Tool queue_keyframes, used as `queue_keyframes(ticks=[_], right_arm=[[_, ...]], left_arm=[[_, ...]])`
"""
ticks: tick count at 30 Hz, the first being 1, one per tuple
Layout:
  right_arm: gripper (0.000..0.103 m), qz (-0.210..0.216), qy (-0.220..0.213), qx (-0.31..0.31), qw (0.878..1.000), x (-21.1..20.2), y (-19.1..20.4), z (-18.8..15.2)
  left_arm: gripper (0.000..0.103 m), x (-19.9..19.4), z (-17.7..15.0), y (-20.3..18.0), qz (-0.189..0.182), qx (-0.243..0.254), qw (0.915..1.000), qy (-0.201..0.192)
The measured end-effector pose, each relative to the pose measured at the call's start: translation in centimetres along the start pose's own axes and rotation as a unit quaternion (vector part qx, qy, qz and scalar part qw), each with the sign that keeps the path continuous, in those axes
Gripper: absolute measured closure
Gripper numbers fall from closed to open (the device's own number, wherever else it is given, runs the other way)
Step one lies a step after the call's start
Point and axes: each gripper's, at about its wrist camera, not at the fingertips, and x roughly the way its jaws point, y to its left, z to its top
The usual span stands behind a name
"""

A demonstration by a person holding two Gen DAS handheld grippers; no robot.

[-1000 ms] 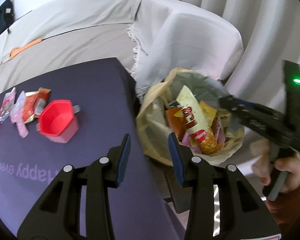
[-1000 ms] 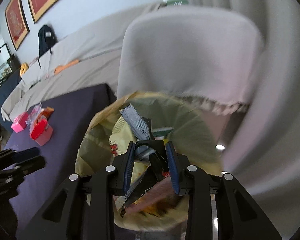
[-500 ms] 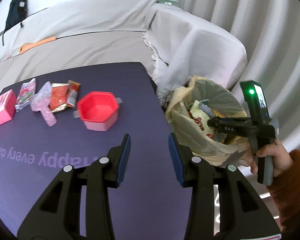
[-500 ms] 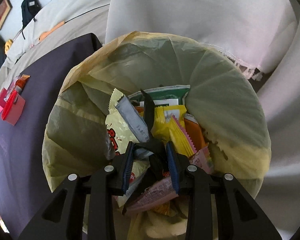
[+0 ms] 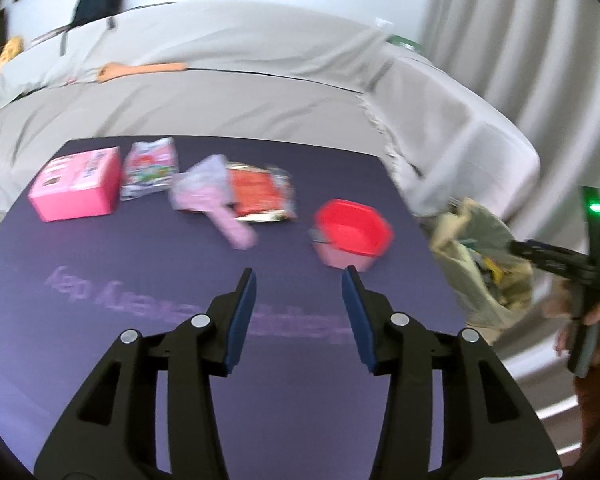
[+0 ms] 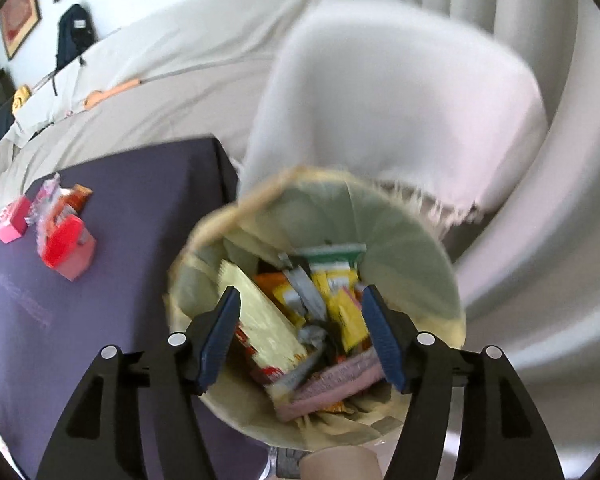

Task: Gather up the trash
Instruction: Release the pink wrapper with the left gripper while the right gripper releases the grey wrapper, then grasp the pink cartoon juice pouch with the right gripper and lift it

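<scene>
Right wrist: right gripper [image 6: 300,332] just opened, empty, over bin [image 6: 428,240]; left gripper [image 5: 300,312] apart

The right gripper [image 6: 300,332] has just been opened wide over the trash bin [image 6: 440,276]; the dark wrapper pinched between its pads half a second ago is no longer held, and nothing is pressed between them. That wrapper appears to have been dropped among the packets in the bin, though blur makes it hard to pick out. The left gripper [image 5: 300,316] has been swung away from the bin and across the purple table [image 5: 100,340], so that the red cup [image 5: 352,232] now lies just ahead of its fingertips. Its jaws have just been opening slightly, with nothing between them.
</scene>
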Motion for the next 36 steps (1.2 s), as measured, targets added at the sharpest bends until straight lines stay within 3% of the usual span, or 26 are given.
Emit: queue_keyframes(ticks=[5,9,16,22,28,32,33,35,36], right_arm=[[0.043,0.039,-0.02,-0.034,0.998,-2.1,4.8,2.3],[0.043,0.092,-0.025,-0.082,0.992,-1.6,12.3,4.6],[0.043,0.192,-0.002,-0.168,0.967,3.4,29.1,7.9],[0.043,0.197,0.045,-0.194,0.96,9.9,39.1,9.9],[0.043,0.18,0.06,-0.196,0.962,14.9,42.9,11.7],[0.044,0.212,0.092,-0.2,0.952,17.1,43.6,12.2],[0.049,0.209,0.084,-0.21,0.952,17.2,44.0,12.0],[0.068,0.189,0.072,-0.247,0.948,17.0,44.7,11.5],[0.086,0.175,0.066,-0.266,0.946,16.8,45.0,11.3]], left_arm=[[0.06,-0.6,0.5,7.7,0.029,-0.067,0.9973,-0.009],[0.06,-0.7,0.7,13.0,0.068,-0.1,0.9926,0.005],[0.06,-0.8,-0.7,17.9,0.078,-0.11,0.9901,0.038],[0.06,-1.0,-1.1,19.6,0.061,-0.095,0.9923,0.051],[0.06,-1.7,-1.5,21.2,0.036,-0.104,0.9926,0.052],[0.06,-2.0,-1.7,22.0,0.033,-0.111,0.992,0.049],[0.06,-2.0,-1.7,22.2,0.033,-0.114,0.9918,0.048],[0.06,-1.9,-1.7,22.5,0.034,-0.12,0.991,0.049],[0.06,-1.7,-1.7,22.5,0.034,-0.121,0.9907,0.05]])
